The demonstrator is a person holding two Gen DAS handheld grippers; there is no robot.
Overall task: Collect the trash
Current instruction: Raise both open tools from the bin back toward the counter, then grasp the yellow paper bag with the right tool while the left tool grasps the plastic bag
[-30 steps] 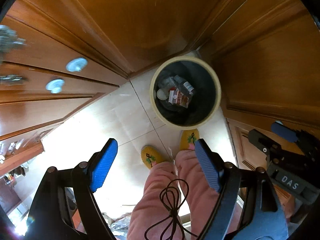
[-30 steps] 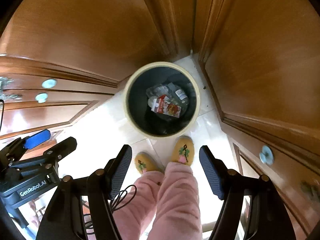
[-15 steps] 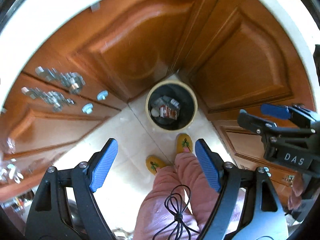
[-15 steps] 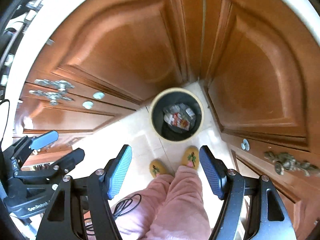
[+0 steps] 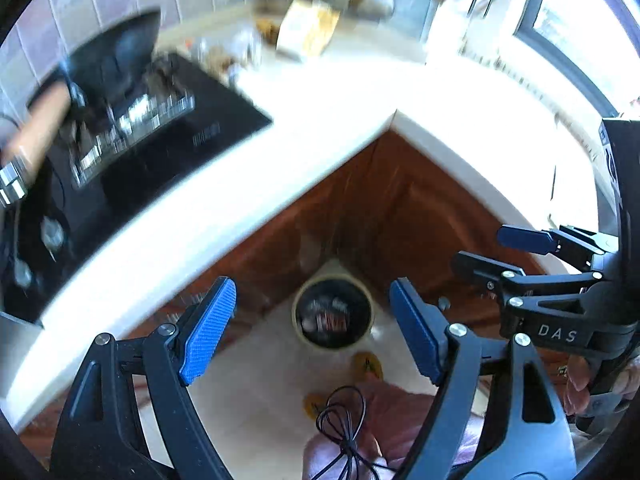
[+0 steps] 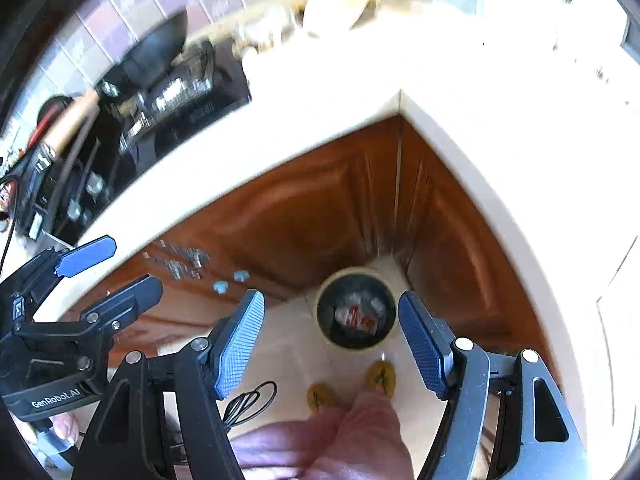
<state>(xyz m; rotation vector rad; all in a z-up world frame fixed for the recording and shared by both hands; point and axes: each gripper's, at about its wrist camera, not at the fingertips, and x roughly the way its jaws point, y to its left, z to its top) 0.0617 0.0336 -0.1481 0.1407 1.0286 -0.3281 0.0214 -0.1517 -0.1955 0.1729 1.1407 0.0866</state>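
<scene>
A: Where's the trash?

B: In the bin, down on the floor in the inner corner where the two cabinet runs meet, under the angle of the desk. A red-and-white wrapper lies among the pieces in it; the rest is too blurred to name.

A: And my tools?

B: Your left hand-held gripper has its blue pads spread apart, nothing between them. Your right hand-held gripper is the same: pads wide, empty. Both point down at the bin from well above it.

A: Anything else?

B: Your slippers stand just beside the bin. On the desk's left side sits a black hob, with what may be a wok on it.
</scene>
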